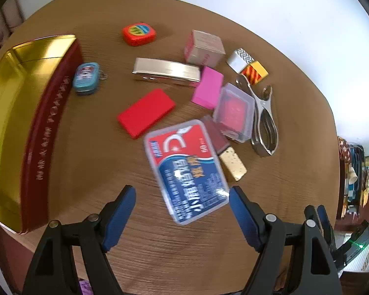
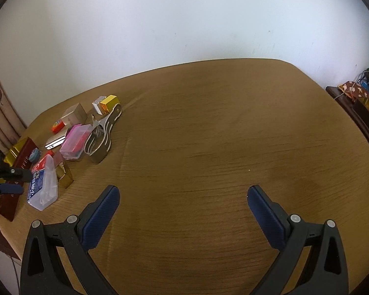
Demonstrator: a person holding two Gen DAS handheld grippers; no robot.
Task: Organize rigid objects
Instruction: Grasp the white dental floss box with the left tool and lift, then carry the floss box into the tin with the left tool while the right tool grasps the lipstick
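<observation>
Fingers of the left gripper [image 1: 182, 195] stand wide, the clear floss box [image 1: 185, 169] lying between them on the table [image 1: 160, 245], untouched. Closing squarely on its 2 long sides looks best, before carrying it to the gold tin [image 1: 9, 103] at 9 o'clock. The right gripper [image 2: 183, 196], also wide and holding nothing, hovers well apart.

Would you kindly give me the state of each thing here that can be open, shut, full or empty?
left gripper: open, around the blue-labelled plastic case.
right gripper: open, holding nothing.
red and gold tin: open, visible part empty.
blue-labelled plastic case: lid shut.
small clear box: shut, red contents.
metal clamp: lying flat.
</observation>
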